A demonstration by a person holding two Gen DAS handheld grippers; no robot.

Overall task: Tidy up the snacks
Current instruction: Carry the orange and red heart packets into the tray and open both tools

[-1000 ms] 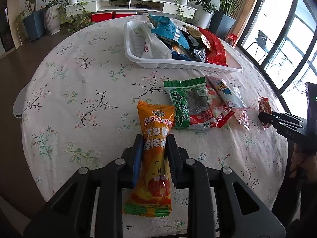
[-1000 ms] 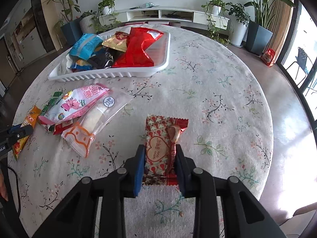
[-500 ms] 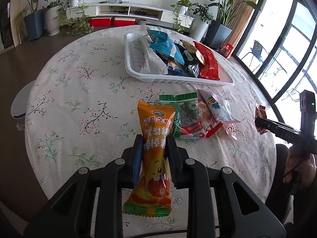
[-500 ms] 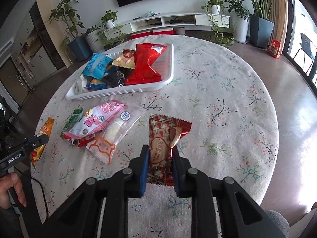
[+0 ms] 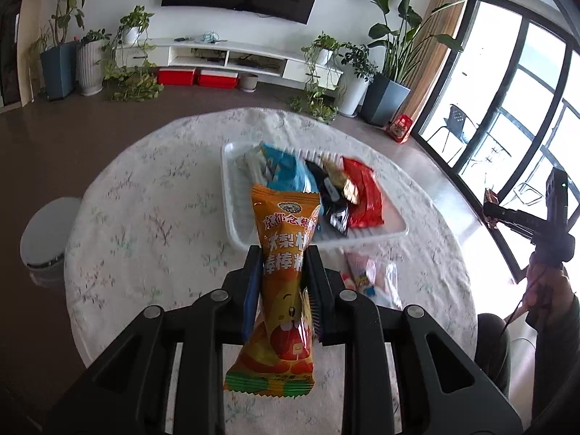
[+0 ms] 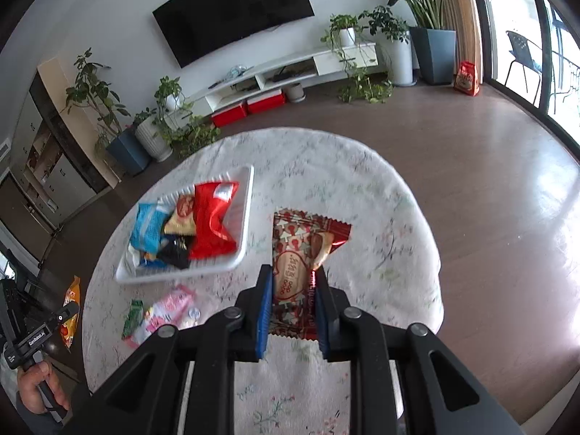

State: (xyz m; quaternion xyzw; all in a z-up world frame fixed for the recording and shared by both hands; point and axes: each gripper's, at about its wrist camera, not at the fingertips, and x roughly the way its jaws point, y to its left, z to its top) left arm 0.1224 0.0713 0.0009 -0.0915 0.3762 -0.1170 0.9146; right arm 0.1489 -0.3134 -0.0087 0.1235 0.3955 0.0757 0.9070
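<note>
Orange snack packet (image 5: 282, 253) with a red cartoon face and green bottom edge. Dark red wrapper (image 6: 299, 272) with white heart print. White tray (image 5: 232, 199) holding blue, black, gold and red packets. Surface (image 5: 145, 217) covered in a white floral cloth. Black hand-held gripper (image 5: 282, 264), blue pads.

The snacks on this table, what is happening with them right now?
A person is sorting snacks with two handheld grippers. The left gripper is shut on an orange packet, and the right gripper has just closed its jaws on a red-brown packet. Both packets are held above the table. The white tray already holds several packets; a few more lie beside it.
</note>
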